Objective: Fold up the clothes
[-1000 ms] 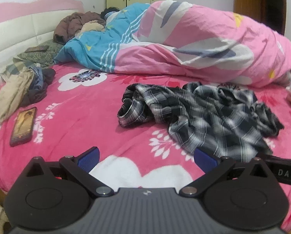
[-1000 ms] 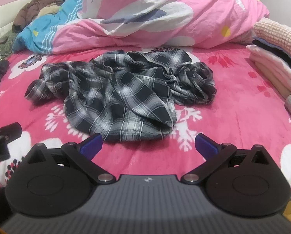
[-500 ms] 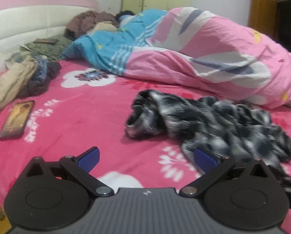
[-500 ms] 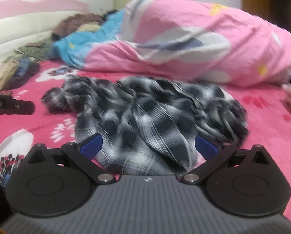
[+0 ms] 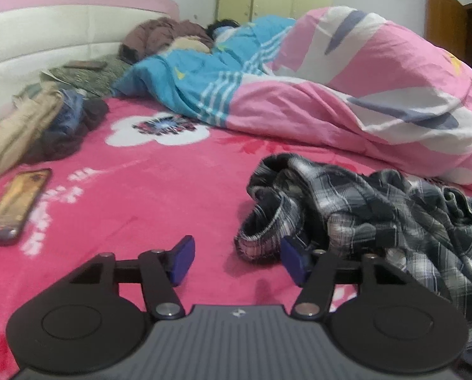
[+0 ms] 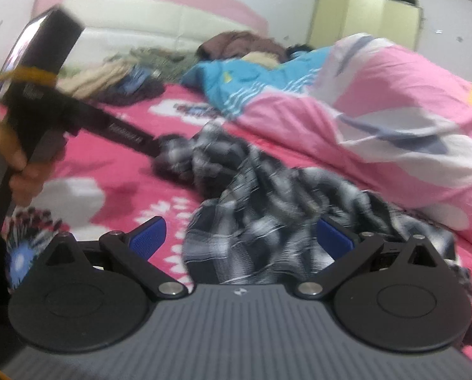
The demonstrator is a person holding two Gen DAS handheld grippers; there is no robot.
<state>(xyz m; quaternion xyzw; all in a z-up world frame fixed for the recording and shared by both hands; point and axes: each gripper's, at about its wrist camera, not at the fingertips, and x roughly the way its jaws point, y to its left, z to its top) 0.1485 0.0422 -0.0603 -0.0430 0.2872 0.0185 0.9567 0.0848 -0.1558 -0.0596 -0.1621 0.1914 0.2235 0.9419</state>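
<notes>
A crumpled black-and-white plaid shirt (image 5: 378,218) lies on the pink flowered bed (image 5: 147,190). My left gripper (image 5: 236,261) is open, low over the bed, with the shirt's rolled sleeve end just ahead between its blue pads (image 5: 180,258). In the right wrist view the same plaid shirt (image 6: 267,209) fills the middle, and my right gripper (image 6: 240,237) is open with the shirt's near hem lying between its fingers. The left gripper's body (image 6: 46,95), held by a hand (image 6: 21,171), reaches to the shirt's far end.
A big pink and blue quilt (image 5: 346,79) is heaped along the back of the bed. A pile of clothes (image 5: 46,123) and a phone (image 5: 13,205) lie at the left. A white padded headboard (image 5: 46,41) stands behind.
Both grippers have dropped lower and moved in on the shirt. The left one now has the sleeve end between its pads; the right one has turned left over the hem.
</notes>
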